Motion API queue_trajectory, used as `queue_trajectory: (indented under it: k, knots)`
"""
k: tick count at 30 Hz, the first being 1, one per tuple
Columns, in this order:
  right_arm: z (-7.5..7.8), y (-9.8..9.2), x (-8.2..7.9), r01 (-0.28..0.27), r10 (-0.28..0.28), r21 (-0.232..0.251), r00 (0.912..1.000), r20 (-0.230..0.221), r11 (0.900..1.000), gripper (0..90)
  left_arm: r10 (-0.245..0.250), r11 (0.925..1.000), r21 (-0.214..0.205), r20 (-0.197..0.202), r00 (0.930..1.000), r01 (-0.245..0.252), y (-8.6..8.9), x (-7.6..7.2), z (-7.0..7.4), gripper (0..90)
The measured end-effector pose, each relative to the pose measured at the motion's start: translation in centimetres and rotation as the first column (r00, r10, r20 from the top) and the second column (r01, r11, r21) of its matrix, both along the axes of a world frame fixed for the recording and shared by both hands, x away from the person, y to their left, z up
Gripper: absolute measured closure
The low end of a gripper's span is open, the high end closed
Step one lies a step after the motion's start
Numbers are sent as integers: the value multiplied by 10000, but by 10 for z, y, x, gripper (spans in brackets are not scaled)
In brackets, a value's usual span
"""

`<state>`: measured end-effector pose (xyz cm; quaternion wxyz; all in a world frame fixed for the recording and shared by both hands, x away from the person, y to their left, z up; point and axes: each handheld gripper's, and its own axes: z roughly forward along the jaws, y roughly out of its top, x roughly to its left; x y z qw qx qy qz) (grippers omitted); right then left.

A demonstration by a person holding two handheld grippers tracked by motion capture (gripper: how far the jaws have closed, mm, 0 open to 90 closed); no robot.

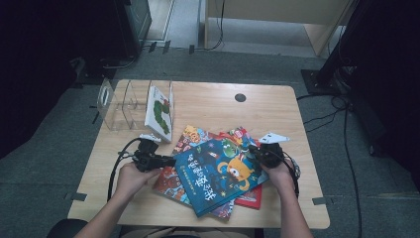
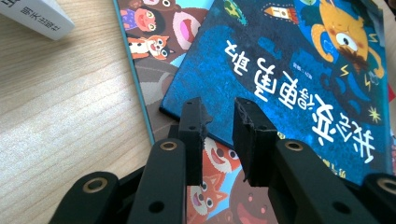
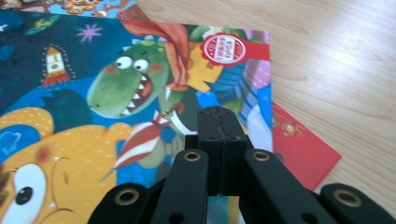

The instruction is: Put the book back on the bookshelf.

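- The thin blue picture book tops the overlapping pile of books on the wooden table: light, glossy and probably floppy, so I'd grip an overhanging edge.
- My left gripper is parted at its corner, holding nothing.
- My right gripper is clenched empty over the cover.

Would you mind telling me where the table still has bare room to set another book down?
The light wooden table is bare along its far edge, between the clear plastic book rack and the right edge, and at the near-left corner beside the left hand. The middle is crowded with the overlapping picture books, topped by the blue picture book.
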<state>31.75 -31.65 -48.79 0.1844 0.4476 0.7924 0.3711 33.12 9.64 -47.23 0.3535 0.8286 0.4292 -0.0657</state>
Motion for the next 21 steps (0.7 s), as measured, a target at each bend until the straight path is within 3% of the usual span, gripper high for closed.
queue_trajectory:
  k: [10,21]
  knots:
    - [-3,-12,2,427,-426,-14,9991,70,9991,898,-66,9998,195,-75,9999,68,-5,-1,-5,741]
    - [-4,-17,5,788,-787,-96,9967,178,9968,897,30,10000,17,-147,9999,-30,-4,-4,-7,740]
